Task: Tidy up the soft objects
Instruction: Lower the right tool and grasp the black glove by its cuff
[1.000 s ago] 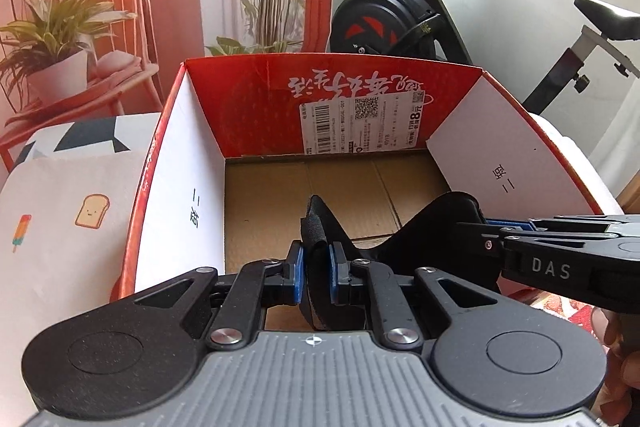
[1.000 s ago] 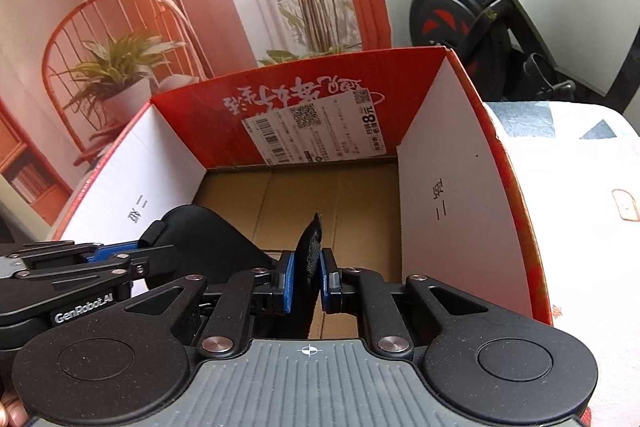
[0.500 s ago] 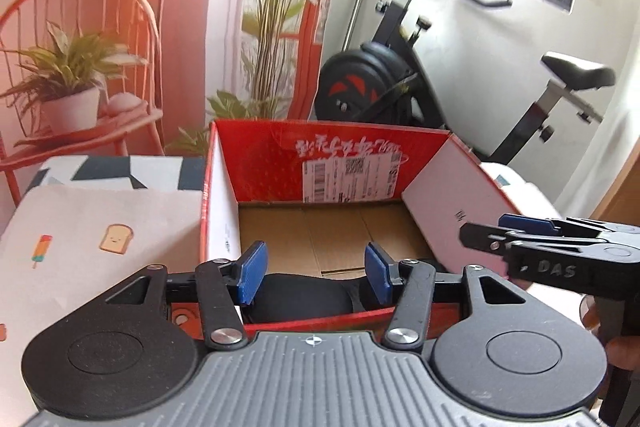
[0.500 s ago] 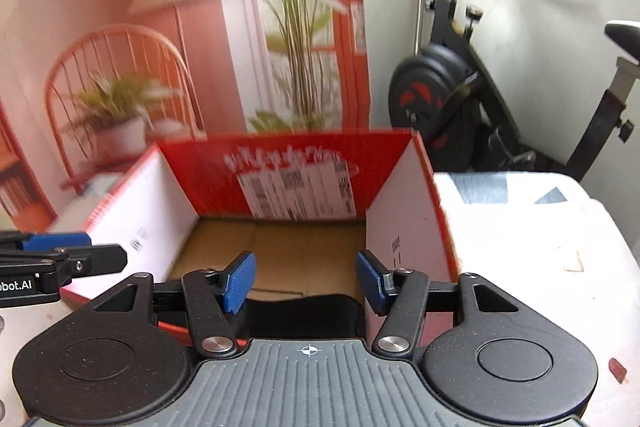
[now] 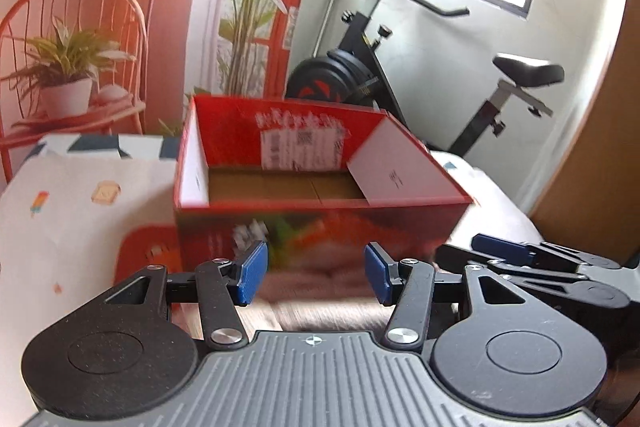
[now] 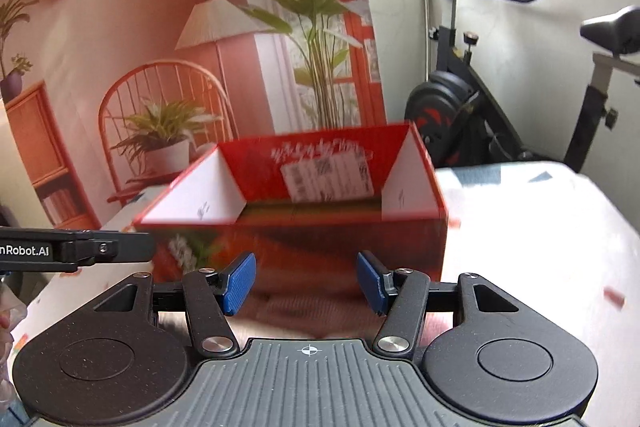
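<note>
A pinkish soft item (image 5: 320, 281) is lying blurred on the table in front of the box (image 5: 316, 163), just ahead of and between both grippers. The left gripper (image 5: 314, 273) and right gripper (image 6: 306, 283) are standing partly open, having just been opening, nothing between the pads. To pick it cleanly, I'd be lowering both squarely, pinching opposite edges.

1. Box (image 5: 320, 227): cardboard; outside printed red and slightly glossy, floor bare matt brown, side flaps white paper-faced.
2. Label (image 5: 302, 151) on far inner wall: white paper, printed.
3. Left gripper (image 5: 314, 275): matt black plastic arms, grainy round covers, shiny metal pivot pins; blue fingertips (image 5: 252, 273) finely textured.
4. Right gripper (image 6: 306, 281): same finish; ribbed grey housing.
5. Table cover (image 5: 76, 227): matt white, small printed motifs.
6. Pinkish soft item (image 6: 312, 311) under the jaws: blurred, looks like cloth.
</note>
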